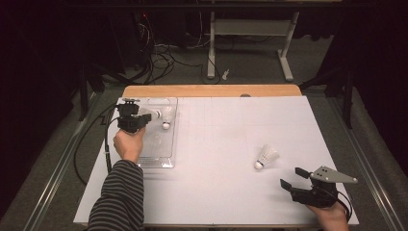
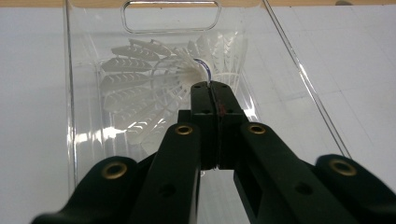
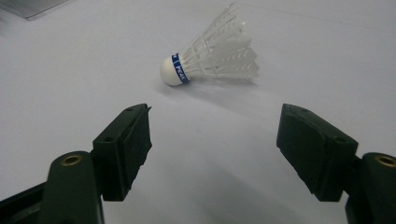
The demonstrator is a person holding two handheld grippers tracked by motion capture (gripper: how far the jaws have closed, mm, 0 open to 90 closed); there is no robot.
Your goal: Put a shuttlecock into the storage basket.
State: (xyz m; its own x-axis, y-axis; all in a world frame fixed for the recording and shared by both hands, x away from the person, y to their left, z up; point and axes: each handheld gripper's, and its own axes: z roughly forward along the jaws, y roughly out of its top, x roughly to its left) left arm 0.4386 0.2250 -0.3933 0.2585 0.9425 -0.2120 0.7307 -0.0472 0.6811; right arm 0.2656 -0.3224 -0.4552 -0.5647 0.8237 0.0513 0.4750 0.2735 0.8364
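Left claw (image 2: 212, 88) is clamped on a shuttlecock (image 2: 140, 93) over the clear tray (image 1: 169, 159) at the counter's (image 1: 216, 144) far-left corner. Right claw (image 3: 215, 140) gapes apart, near-right corner, second shuttlecock (image 3: 210, 53) just ahead.

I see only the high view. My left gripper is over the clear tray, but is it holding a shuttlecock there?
Observer: Yes. In the left gripper view the left gripper is shut on the held shuttlecock, pinching it at the cork end, over the clear tray.
Operator: Is the other shuttlecock in the tray touching it?
Observer: I cannot tell; a second set of feathers shows just behind the held one, overlapping it in that view.
Operator: And my right gripper, is it lined up?
Observer: In the right gripper view the right gripper is open, and the loose shuttlecock lies on its side ahead of the jaws, its cork with a blue band pointing left.
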